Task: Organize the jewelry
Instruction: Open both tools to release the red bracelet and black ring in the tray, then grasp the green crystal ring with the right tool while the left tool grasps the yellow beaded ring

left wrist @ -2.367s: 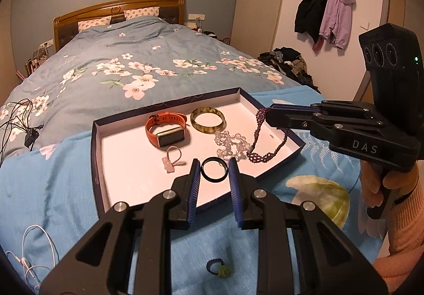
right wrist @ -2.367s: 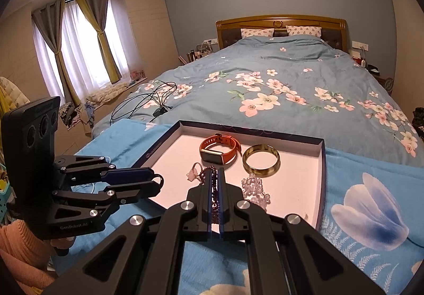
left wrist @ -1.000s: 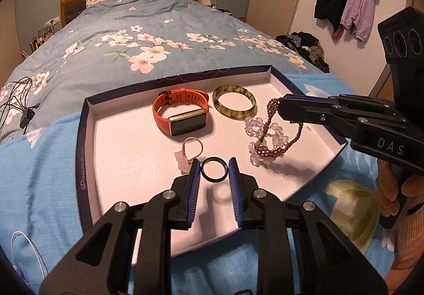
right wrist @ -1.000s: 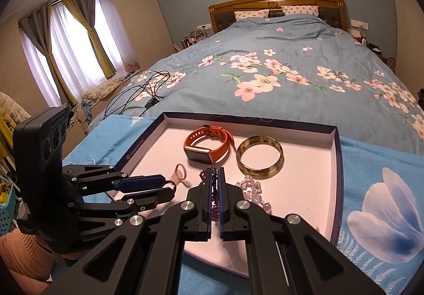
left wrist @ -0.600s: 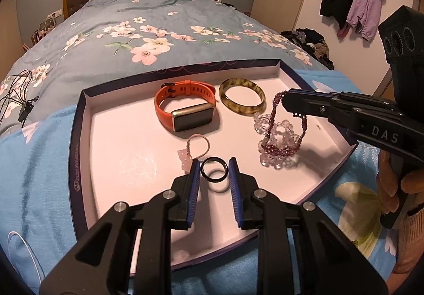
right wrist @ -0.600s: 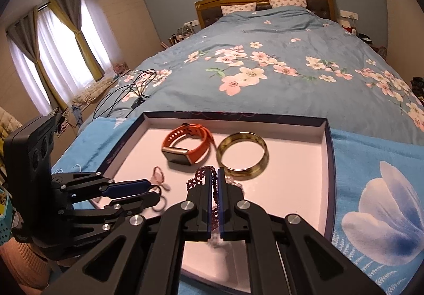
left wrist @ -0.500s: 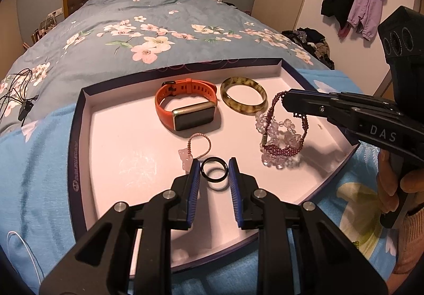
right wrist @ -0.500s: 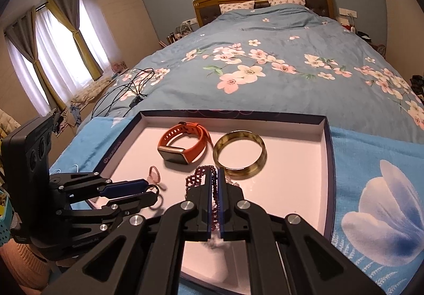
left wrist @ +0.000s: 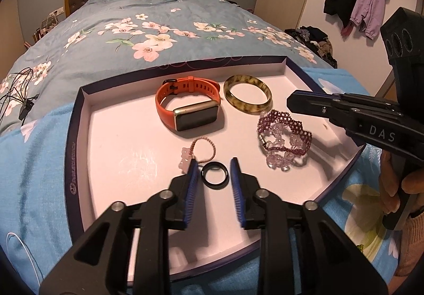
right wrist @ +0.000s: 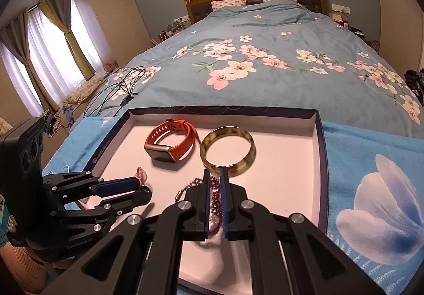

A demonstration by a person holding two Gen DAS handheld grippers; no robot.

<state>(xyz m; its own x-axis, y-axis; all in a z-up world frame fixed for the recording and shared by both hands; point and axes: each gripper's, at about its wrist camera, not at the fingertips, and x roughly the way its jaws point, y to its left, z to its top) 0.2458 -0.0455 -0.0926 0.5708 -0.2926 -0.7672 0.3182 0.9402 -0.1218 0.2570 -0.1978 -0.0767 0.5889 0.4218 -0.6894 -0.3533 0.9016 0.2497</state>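
We see a black ring (left wrist: 215,174) lying on the white floor of the tray (left wrist: 76,120), between the blue pads of the left gripper (left wrist: 214,172); those jaws are opening, and a narrow gap shows on each side of the ring, so nothing is pinched. Just beyond the ring, toward the headboard end of the tray, lies a small pink bead bracelet (left wrist: 199,149) with a pale charm. Farther on the same way sits an orange-strapped watch (left wrist: 188,107), and beside it, toward the tray's right wall, a mottled amber bangle (left wrist: 247,97).

A purple beaded bracelet (left wrist: 285,133) rests on a clear crystal bracelet (left wrist: 281,160) near the tray's right wall, below the bangle. In the left wrist view the right gripper (right wrist: 214,195) hovers just above it, tips clear of the beads. In the right wrist view its jaws stand narrowly apart and are opening, with purple beads seen in the slot between the pads; we cannot tell whether they still touch.

The tray lies on a light blue blanket (right wrist: 371,162) at the foot of a bed with a floral duvet (right wrist: 265,62). A hand (left wrist: 397,183) grips the right gripper's handle.
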